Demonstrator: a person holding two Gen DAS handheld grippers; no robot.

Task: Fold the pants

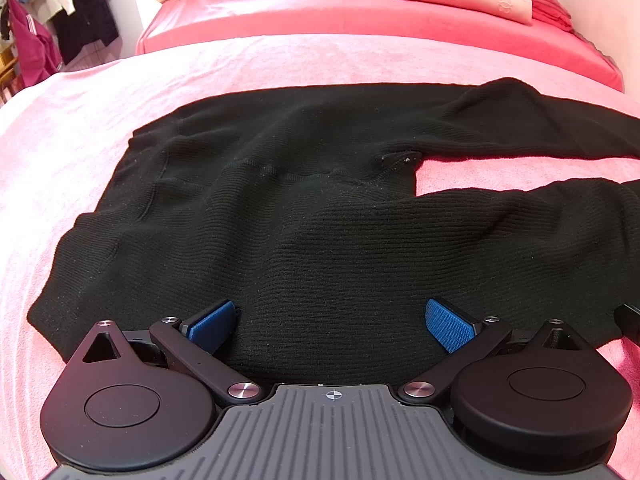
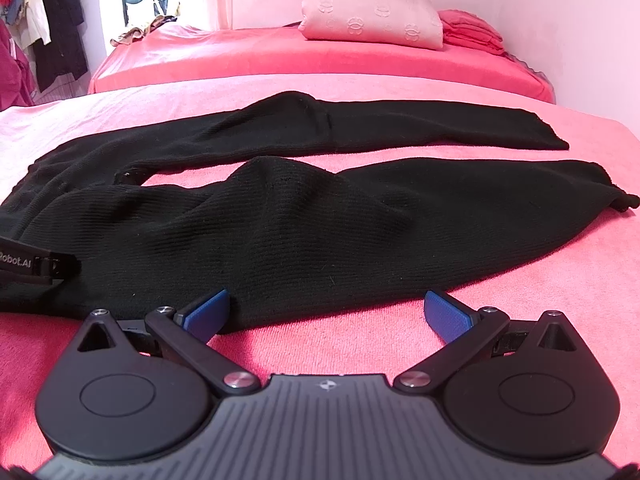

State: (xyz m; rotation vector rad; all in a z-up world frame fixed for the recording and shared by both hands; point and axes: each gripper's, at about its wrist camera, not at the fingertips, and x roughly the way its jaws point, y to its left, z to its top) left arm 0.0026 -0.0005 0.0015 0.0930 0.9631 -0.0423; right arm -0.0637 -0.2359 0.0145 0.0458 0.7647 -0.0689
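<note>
Black ribbed knit pants [image 1: 304, 208] lie spread flat on a pink blanket [image 1: 80, 128], waist to the left, both legs running to the right. My left gripper [image 1: 332, 322] is open, low over the near edge of the hip part, with the fabric bulging between its blue pads [image 1: 450, 324]. In the right wrist view the pants [image 2: 304, 216] show both legs side by side, hems at the right. My right gripper [image 2: 326, 314] is open at the near leg's front edge, its left pad [image 2: 206, 314] touching the fabric. The left gripper's side [image 2: 36, 266] shows at the left edge.
The pink blanket [image 2: 520, 300] covers the surface. Behind it is a bed with a red sheet [image 2: 280, 56], a pink pillow [image 2: 372, 16] and folded red cloth [image 2: 472, 32]. Clothes hang on a rack [image 1: 52, 20] at the far left.
</note>
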